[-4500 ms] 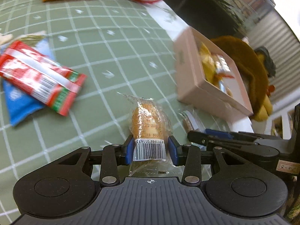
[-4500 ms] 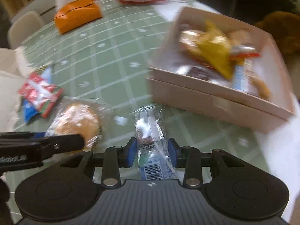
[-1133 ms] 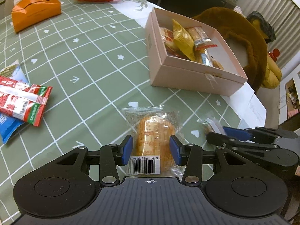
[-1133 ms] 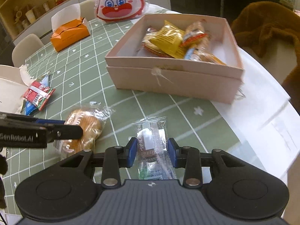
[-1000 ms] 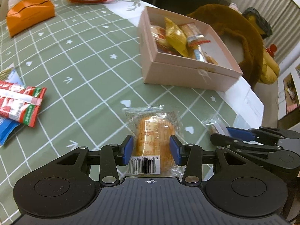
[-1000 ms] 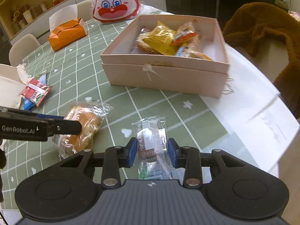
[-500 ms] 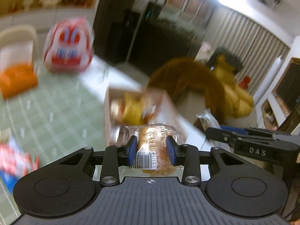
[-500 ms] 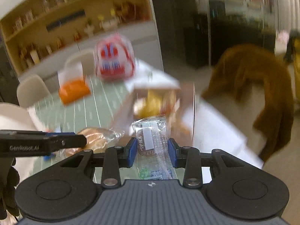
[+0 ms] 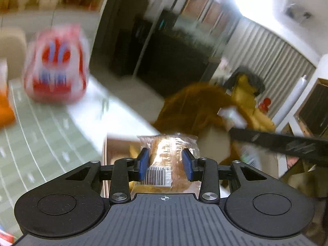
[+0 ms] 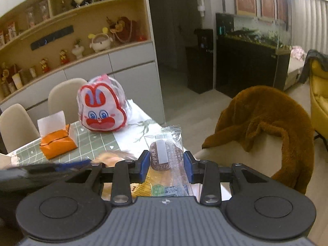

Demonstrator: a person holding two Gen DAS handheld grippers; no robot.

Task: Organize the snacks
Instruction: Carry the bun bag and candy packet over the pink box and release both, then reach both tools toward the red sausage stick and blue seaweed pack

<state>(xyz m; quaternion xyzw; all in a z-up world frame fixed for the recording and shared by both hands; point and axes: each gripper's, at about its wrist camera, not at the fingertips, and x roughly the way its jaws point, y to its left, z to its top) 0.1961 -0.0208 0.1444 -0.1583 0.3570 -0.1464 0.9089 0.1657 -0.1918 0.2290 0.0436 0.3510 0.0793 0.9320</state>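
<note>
My left camera's view was badly smeared, so much of it was hard to read. Only a corner of the pink box (image 9: 114, 153) showed past my left gripper (image 9: 165, 163), with something yellow inside that I could not name. The rabbit-face bag (image 9: 55, 65) on the green checked tablecloth (image 9: 41, 135) was a red and white blur. My right gripper (image 9: 287, 143) crossed that view as a dark streak, and the packet it carried was only a pale smudge there.

My left gripper was clamped on the wrapped bun (image 9: 170, 153), both blue pads pressed into its wrapper; its jaws had just eased slightly wider around it. The bun was up off the table, above the box corner, its long axis running away from me along the fingers, barcode end nearest the camera.

The right view was sharp. My right gripper (image 10: 166, 165) was closed on the clear cookie packet (image 10: 166, 155), lifted over the table edge. The packet stood lengthwise along the fingers, crimped end pointing away, its near end cut off behind the gripper body. Yellow wrappers (image 10: 157, 180) below it were mostly hidden. My left gripper (image 10: 41, 170) was a dark blur at the left, next to the orange tissue pack (image 10: 57, 145).
</note>
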